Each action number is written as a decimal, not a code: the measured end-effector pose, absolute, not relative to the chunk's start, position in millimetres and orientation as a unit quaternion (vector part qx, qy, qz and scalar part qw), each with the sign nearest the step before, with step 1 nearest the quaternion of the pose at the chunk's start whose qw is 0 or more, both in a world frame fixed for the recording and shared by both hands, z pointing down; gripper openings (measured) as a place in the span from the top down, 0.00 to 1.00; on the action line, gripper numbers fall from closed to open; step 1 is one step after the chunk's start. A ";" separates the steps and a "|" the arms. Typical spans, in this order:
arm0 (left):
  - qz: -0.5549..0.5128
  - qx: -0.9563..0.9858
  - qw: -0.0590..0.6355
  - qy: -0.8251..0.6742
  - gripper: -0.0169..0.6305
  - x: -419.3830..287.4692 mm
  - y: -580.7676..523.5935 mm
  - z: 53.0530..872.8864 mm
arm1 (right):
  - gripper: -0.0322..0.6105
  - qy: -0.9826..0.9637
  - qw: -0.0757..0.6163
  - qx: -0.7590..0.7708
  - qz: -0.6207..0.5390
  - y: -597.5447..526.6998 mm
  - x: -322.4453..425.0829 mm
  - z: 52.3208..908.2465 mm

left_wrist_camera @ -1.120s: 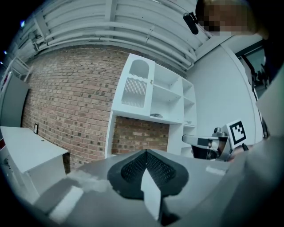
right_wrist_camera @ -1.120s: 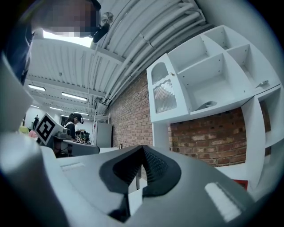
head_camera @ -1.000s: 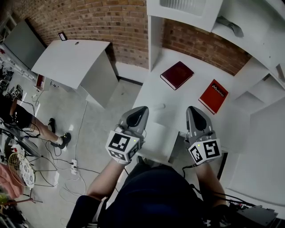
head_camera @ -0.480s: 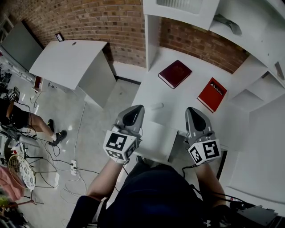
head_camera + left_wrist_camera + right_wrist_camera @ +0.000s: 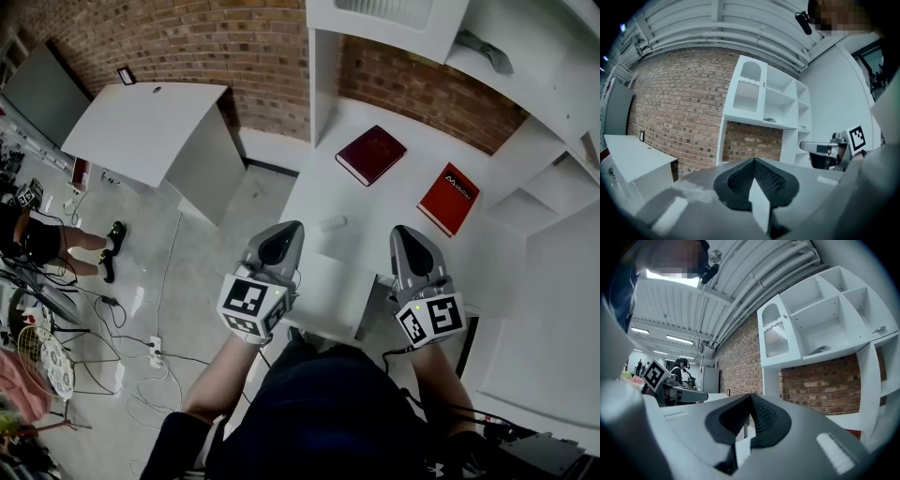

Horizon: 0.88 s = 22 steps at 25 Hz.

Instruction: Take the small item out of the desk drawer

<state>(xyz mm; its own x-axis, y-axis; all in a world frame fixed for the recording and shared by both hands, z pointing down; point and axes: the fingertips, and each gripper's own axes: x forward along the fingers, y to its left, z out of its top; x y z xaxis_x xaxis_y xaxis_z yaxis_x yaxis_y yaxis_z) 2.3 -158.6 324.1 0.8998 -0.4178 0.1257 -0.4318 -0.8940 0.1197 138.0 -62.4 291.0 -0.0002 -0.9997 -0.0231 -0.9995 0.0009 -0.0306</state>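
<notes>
1. Brick walls backed a white desk in the head view. A dark red book and a bright red book lay apart on it, with a small pale object nearer the person. The left gripper and right gripper hovered side by side over the desk's near edge. No drawer front or handle could be made out (so the small item, presumably inside, was out of sight).
2. From the left gripper view, that gripper's jaws were pressed together with nothing between them, aimed toward a white shelf unit.
3. From the right gripper view, its jaws were likewise together and empty.
4. Judged from this, the task was at its start. The next move called for lowering a gripper to the drawer front, parting its jaws and pulling the drawer open.
</notes>
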 end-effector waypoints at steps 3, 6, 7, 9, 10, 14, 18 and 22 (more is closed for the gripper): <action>0.049 0.972 0.075 -0.218 0.97 1.0 -160.2 325.6 | 0.95 0.707 0.017 -0.707 -0.004 -63.1 136.5 292.1; 0.047 0.972 0.076 -0.216 0.97 0.8 -162.5 326.0 | 0.95 0.707 0.014 -0.707 -0.006 -64.7 135.1 292.6; 0.047 0.972 0.077 -0.215 0.97 0.8 -163.1 326.5 | 0.95 0.707 0.014 -0.707 -0.007 -65.1 134.6 293.2; 0.047 0.973 0.078 -0.213 0.97 0.7 -164.0 327.4 | 0.95 0.708 0.013 -0.706 -0.009 -65.8 133.4 294.1; 0.048 0.973 0.078 -0.212 0.97 0.6 -164.5 327.6 | 0.95 0.708 0.012 -0.706 -0.009 -66.3 132.8 294.2; 0.049 0.973 0.080 -0.210 0.97 0.6 -167.5 329.1 | 0.95 0.707 0.011 -0.707 -0.011 -68.0 131.9 294.7; 0.051 0.974 0.081 -0.206 0.97 0.6 -170.9 332.2 | 0.95 0.704 0.012 -0.710 -0.015 -69.6 131.1 297.6; 0.054 0.974 0.085 -0.201 0.97 1.8 -174.9 335.6 | 0.95 0.700 0.012 -0.714 -0.018 -71.4 131.6 299.1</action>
<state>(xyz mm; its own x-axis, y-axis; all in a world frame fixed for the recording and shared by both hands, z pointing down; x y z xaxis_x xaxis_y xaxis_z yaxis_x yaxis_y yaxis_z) 1.8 -174.9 335.6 0.9134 -0.3826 0.1393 -0.4010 -0.9045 0.1449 131.6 -71.4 299.1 0.0205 -0.9998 0.0084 -0.9989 -0.0209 -0.0431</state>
